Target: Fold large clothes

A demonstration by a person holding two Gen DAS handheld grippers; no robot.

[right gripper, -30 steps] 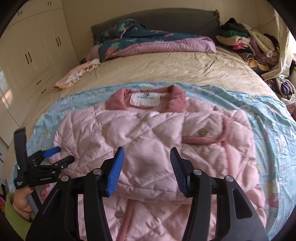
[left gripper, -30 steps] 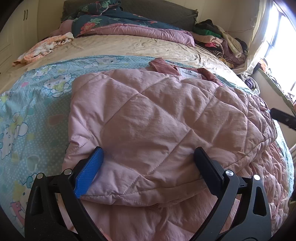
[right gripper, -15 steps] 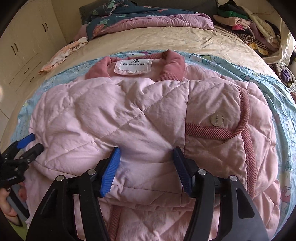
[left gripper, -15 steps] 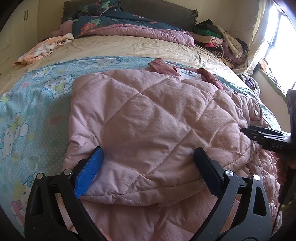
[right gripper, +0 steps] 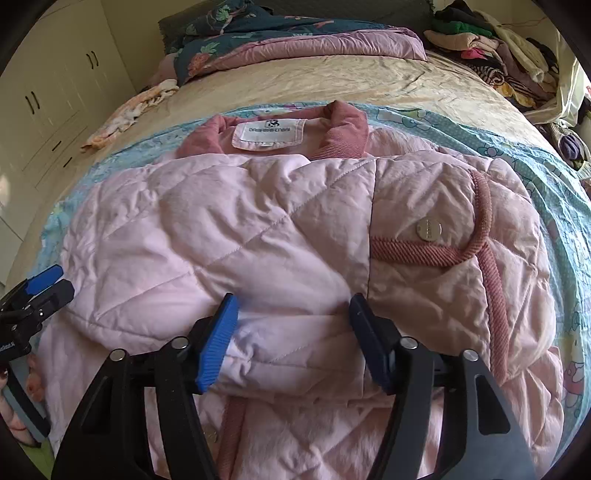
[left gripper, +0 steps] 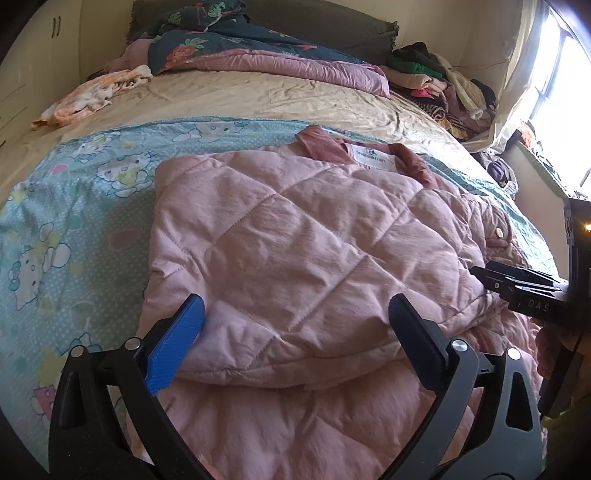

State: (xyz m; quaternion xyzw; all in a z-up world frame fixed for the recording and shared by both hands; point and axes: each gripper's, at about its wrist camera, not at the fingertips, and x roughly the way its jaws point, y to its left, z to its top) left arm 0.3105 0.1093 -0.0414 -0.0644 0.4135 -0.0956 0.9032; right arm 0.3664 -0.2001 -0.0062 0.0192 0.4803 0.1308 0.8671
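A pink quilted jacket [left gripper: 295, 251] lies on the bed, its sides folded inward, collar and white label at the far end. In the right wrist view the jacket [right gripper: 266, 236] fills the middle, with a dark pink trim and a metal snap on the right panel. My left gripper [left gripper: 295, 321] is open, its jaws spread wide over the near folded edge. My right gripper [right gripper: 293, 317] is open, its jaws astride the folded hem, fabric between them. Each gripper shows in the other's view, the right one [left gripper: 517, 284] at the jacket's right edge, the left one [right gripper: 33, 291] at its left edge.
The jacket lies on a light blue cartoon-print sheet [left gripper: 74, 206] over a beige bed [left gripper: 240, 96]. A dark floral quilt [right gripper: 295, 33] lies at the head. A clothes pile [left gripper: 443, 85] sits far right, an orange-white garment [left gripper: 92, 96] far left. White cupboards [right gripper: 55, 103] stand left.
My right gripper has moved forward and down onto the jacket's folded hem, so the jacket looms larger. The left gripper has stayed almost still.
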